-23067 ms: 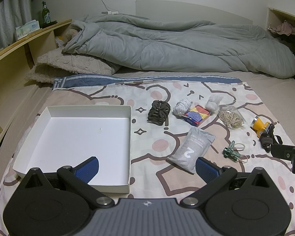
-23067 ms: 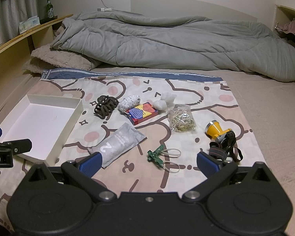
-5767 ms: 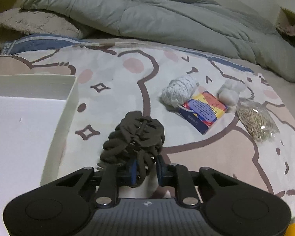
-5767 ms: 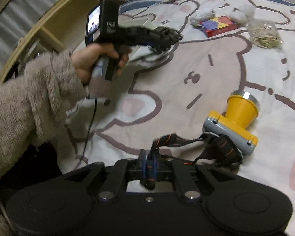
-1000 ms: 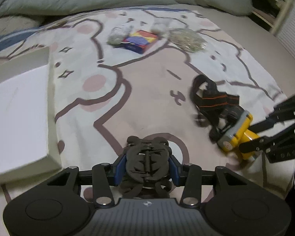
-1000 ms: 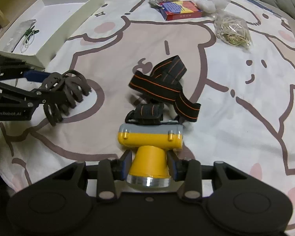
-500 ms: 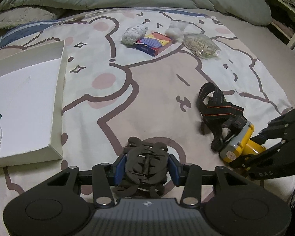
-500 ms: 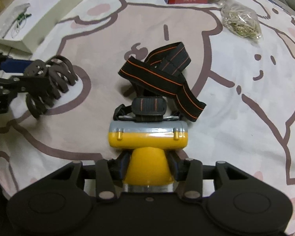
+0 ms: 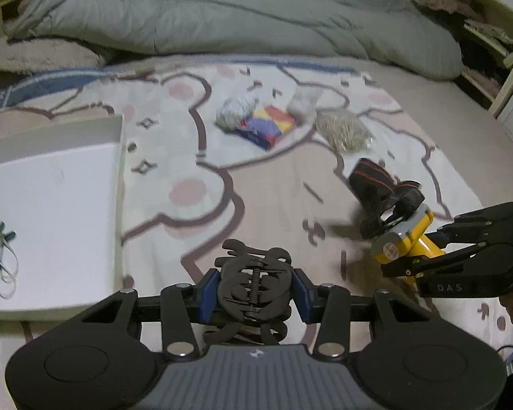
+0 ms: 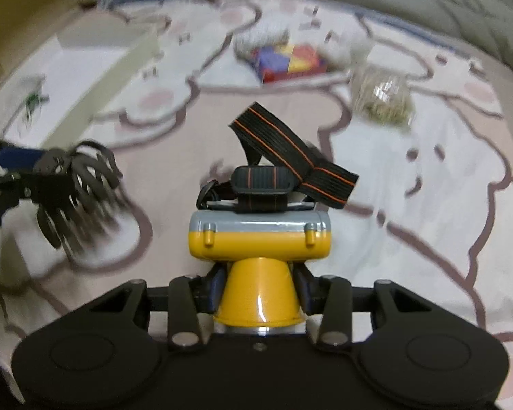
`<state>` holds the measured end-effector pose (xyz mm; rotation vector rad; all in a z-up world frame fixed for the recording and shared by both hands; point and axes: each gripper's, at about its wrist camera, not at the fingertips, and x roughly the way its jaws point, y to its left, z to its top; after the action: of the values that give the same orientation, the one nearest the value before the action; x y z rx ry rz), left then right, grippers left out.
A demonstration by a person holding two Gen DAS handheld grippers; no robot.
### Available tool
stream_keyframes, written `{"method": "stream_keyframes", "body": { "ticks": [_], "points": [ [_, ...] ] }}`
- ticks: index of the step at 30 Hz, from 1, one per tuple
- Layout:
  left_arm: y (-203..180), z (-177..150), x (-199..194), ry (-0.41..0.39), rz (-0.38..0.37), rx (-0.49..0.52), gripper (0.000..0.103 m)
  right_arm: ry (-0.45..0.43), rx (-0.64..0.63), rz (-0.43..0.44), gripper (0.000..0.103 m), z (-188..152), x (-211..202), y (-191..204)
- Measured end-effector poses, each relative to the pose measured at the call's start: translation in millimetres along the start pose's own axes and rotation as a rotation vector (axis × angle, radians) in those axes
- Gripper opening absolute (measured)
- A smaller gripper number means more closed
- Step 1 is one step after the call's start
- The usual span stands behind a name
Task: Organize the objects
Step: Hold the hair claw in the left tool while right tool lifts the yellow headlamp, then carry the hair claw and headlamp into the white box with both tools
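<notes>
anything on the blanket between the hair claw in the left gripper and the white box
Nothing: in the left wrist view only bare cartoon-print blanket lies between the hair claw, clamped in the left gripper, and the white box.

A rumpled grey duvet [image 9: 242,17] lies across the far side of a bed, behind a cartoon-patterned sheet [image 9: 263,184]; a beige pillow [image 9: 34,56] sits left.

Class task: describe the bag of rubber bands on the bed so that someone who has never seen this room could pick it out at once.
Start at the cartoon-print sheet below the grey duvet. A short row of small items lies at its far end; the bag of rubber bands is the right-hand one, past the colourful box and a white bundle. It alone is a clear packet of tan loops.
</notes>
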<state>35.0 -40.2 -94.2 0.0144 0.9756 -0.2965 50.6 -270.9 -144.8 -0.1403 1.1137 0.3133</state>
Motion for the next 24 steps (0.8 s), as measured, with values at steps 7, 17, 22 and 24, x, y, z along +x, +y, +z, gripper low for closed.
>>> {"method": "stream_keyframes", "body": {
  "ticks": [7, 17, 22, 24],
  "points": [
    [13, 17, -17, -0.084, 0.024, -0.028, 0.046, -0.151, 0.044, -0.021, 0.043, 21, -25, 1],
    [66, 41, -45, -0.211, 0.093, -0.101, 0.046, -0.255, 0.039, -0.047, 0.043, 51, -41, 19],
    [107, 47, -53, -0.248, 0.134, -0.17, 0.046, -0.279, 0.016, -0.029, 0.043, 67, -42, 39],
    [122, 46, -52, -0.252, 0.142, -0.2, 0.046, -0.286, 0.005, -0.022, 0.043, 74, -41, 49]
  ]
}}
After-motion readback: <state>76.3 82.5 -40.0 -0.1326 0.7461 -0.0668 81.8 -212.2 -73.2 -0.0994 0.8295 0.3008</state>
